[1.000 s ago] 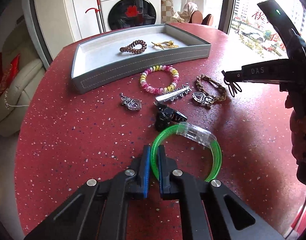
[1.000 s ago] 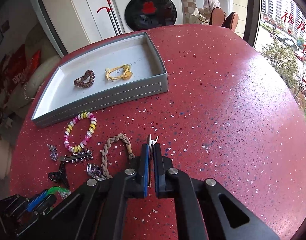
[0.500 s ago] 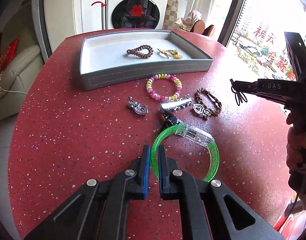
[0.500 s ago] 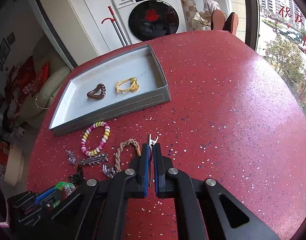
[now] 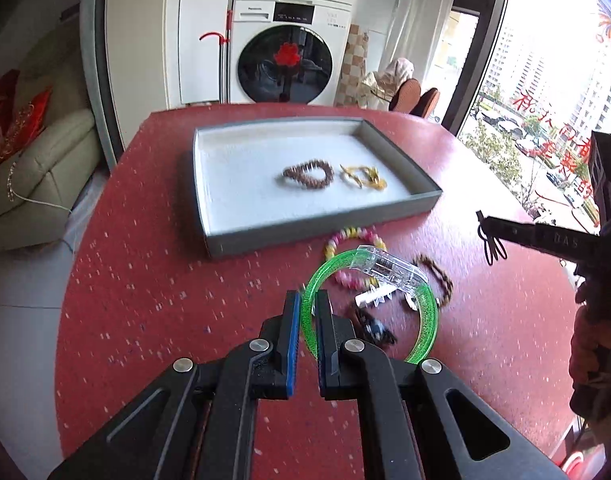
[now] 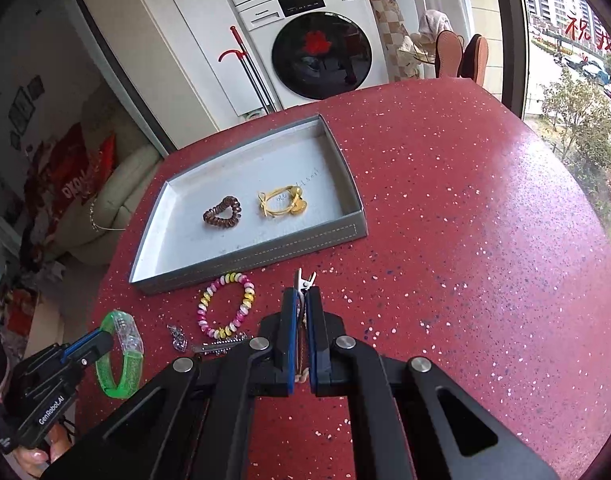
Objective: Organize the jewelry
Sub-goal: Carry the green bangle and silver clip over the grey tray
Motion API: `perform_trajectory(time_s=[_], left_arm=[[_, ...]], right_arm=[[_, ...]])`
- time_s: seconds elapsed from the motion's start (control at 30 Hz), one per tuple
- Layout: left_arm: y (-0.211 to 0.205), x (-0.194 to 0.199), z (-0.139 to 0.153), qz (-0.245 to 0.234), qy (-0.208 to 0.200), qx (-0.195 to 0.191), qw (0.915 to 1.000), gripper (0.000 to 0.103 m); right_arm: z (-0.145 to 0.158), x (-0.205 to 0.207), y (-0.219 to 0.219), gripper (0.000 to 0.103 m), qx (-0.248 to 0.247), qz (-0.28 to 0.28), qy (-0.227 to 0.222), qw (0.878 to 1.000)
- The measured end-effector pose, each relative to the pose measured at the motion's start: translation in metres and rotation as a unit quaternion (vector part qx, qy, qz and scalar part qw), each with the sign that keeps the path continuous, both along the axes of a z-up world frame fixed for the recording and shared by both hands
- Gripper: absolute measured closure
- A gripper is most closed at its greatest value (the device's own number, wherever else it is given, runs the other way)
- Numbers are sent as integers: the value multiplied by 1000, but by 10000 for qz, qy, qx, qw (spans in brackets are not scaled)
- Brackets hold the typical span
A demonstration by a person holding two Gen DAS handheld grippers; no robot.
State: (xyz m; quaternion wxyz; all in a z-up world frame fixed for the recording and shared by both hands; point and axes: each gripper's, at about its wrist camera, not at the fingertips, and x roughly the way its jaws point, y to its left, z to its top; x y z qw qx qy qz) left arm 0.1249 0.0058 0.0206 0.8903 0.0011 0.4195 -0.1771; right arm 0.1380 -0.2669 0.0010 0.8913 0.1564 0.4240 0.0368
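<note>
My left gripper (image 5: 308,304) is shut on a green bangle (image 5: 427,312) with a clear clasp and holds it in the air above the red table; it shows from the side in the right wrist view (image 6: 121,356). My right gripper (image 6: 301,296) is shut on a small dark hair clip (image 6: 304,279) whose metal tip sticks out past the fingers; it hangs from that gripper in the left wrist view (image 5: 490,246). The grey tray (image 6: 265,250) holds a brown coil hair tie (image 6: 222,217) and a gold piece (image 6: 283,204).
On the table in front of the tray lie a pastel bead bracelet (image 6: 225,306), a silver toothed clip (image 6: 219,345), a silver pendant (image 6: 177,336), a braided brown bracelet (image 5: 441,278) and a black clip (image 5: 373,326). A washing machine (image 6: 321,56) stands behind.
My left gripper has lifted the green bangle off the table and moved toward the tray. My right gripper has risen with the hair clip still in it.
</note>
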Motion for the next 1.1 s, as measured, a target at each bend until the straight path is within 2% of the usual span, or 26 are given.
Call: perform_trajectory(time_s=[0.3,0.6,0.87,1.1], left_arm=[[3,59,29,203,-266,-38,9994,78],[-7,126,31,451,-322,89,9984,78],[-19,180,11,699,-293,407,9963,78],[-31,200,-22,700,-119,709,9950,78]], right_arm=[[18,53,6,98,142,109,-142,9997],[17,122,10,98,163,198,-52,9997],[-4,168,13,98,93,160,102,9998],[-30,192,19,98,10,117,324,9994]])
